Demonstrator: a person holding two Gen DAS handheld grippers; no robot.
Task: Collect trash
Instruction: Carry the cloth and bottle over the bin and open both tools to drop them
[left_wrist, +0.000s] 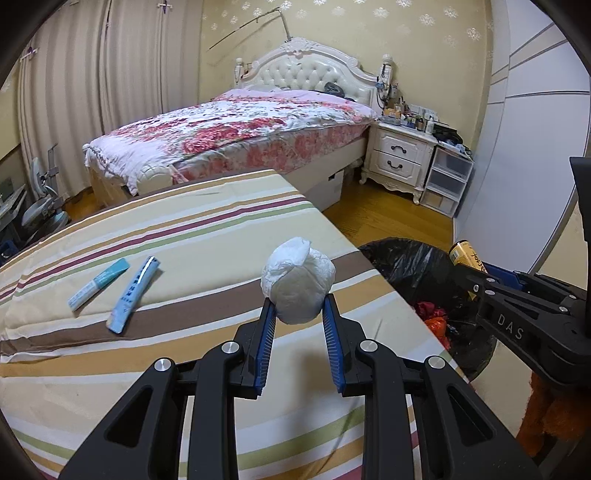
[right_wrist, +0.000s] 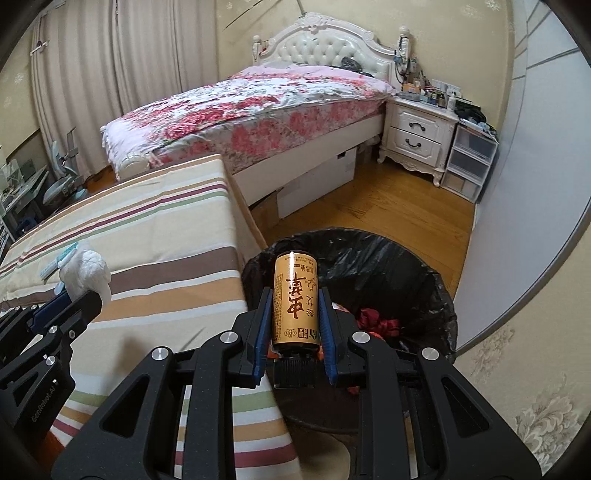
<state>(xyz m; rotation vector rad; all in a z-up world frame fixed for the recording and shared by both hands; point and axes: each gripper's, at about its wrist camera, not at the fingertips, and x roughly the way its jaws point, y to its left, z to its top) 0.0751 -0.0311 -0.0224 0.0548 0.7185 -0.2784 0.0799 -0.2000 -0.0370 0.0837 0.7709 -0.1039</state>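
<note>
Status: collection is in progress, with 2 items grasped and 2 items remaining.

The left gripper (left_wrist: 299, 306) is clenched on a white crumpled paper ball (left_wrist: 298, 282), held between its blue pads above the striped cloth worktop (left_wrist: 184, 229). This item is not yet over the bin.

The right gripper (right_wrist: 294, 314) is clenched on a gold cylindrical bottle with a black cap and red characters (right_wrist: 294, 299). The bottle is held cap end toward the camera, above the near rim of the round bin lined with a black plastic bag (right_wrist: 388, 266). The bin stands on the wooden floor just beside the worktop edge. Red trash (right_wrist: 378, 319) already lies inside it, so some collection appears complete.

Remaining on the worktop: a teal and white small carton (left_wrist: 98, 283) and a light-blue flat wrapper with printed text (left_wrist: 133, 293), lying side by side, well apart from the bin.

Judged next requirement: release both grasped items into the bin, then retrieve the 2 remaining items.
</note>
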